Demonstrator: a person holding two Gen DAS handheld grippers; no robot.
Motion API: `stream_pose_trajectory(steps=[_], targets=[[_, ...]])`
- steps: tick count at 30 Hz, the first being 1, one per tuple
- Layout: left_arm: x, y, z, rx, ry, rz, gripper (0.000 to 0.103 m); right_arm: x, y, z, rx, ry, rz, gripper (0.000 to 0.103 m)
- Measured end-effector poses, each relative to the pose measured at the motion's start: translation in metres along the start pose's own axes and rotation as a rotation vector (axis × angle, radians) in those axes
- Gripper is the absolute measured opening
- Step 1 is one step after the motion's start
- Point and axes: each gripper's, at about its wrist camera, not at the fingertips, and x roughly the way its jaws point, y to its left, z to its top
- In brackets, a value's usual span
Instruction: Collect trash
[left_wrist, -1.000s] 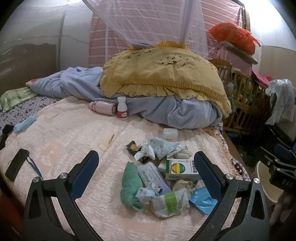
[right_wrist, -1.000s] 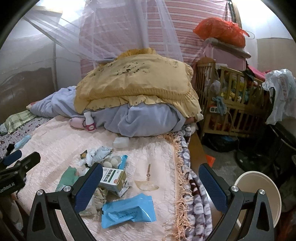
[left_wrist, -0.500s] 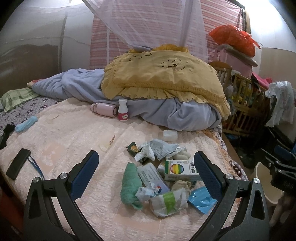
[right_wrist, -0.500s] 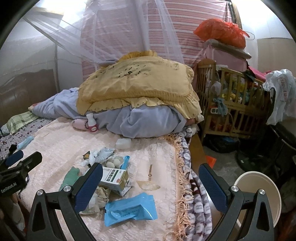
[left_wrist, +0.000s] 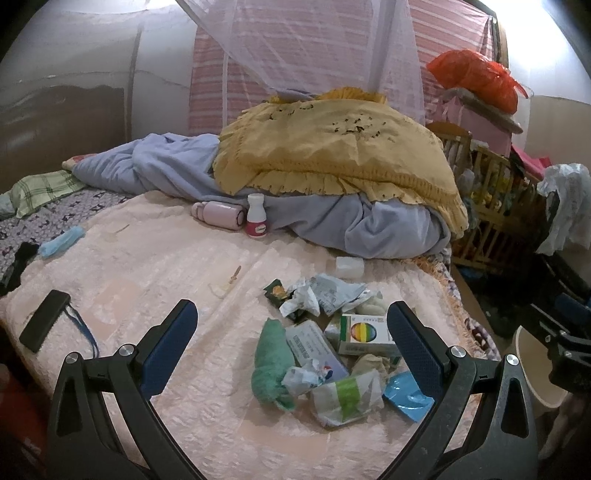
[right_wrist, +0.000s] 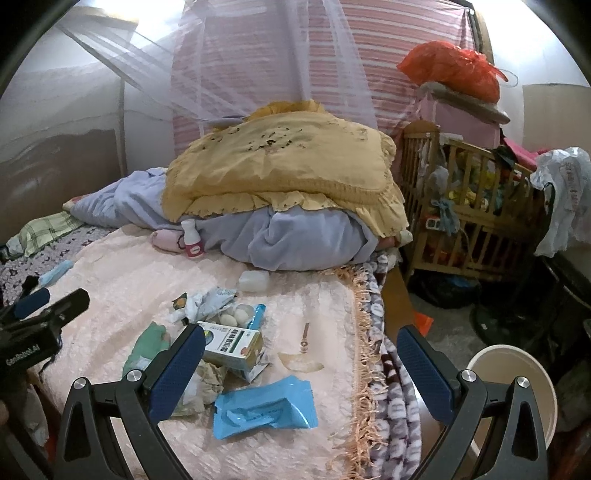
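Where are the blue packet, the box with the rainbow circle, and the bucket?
blue packet (right_wrist: 264, 408), right wrist view, middle of its flat face.
box (left_wrist: 364, 332), left wrist view, on the rainbow circle.
bucket (right_wrist: 546, 373), right wrist view, right side of its rim.

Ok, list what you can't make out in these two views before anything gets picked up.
- Bucket: its inside bottom is hidden by its own rim and the right gripper in the right wrist view; the left wrist view cuts it off.
- Medicine box: print too small in both views.
- Trash under the crumpled paper: covered, left wrist view.
- Blue packet: mostly behind a finger of the left gripper, left wrist view.
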Motion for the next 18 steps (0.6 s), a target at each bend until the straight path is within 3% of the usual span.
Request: stream_pose_trajectory(steps=[18], targets=[[0.011, 0.003, -0.012, 0.015, 0.031, 0.019, 0.102, 0.016, 0.006, -0.010, -0.001, 0.057, 0.039, 0.102]])
